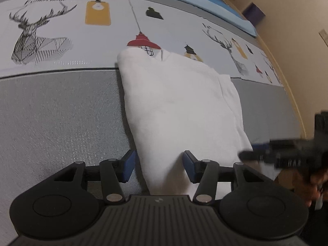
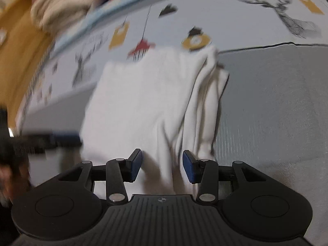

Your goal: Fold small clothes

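Both grippers, left point(image 1: 158, 166) and right point(image 2: 162, 165), parted, empty, at white garment's point(image 1: 180, 102) near hem; best pinched evenly.

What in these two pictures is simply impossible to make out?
- Near hem of the white garment: left wrist view, hidden behind the left tongs and their black body.
- Right tongs: left wrist view, motion-blurred and cut off by the right edge.
- Pile of cloth at top left: right wrist view, too blurred to identify.
- Writing above the deer print: left wrist view, too small and smeared to read.
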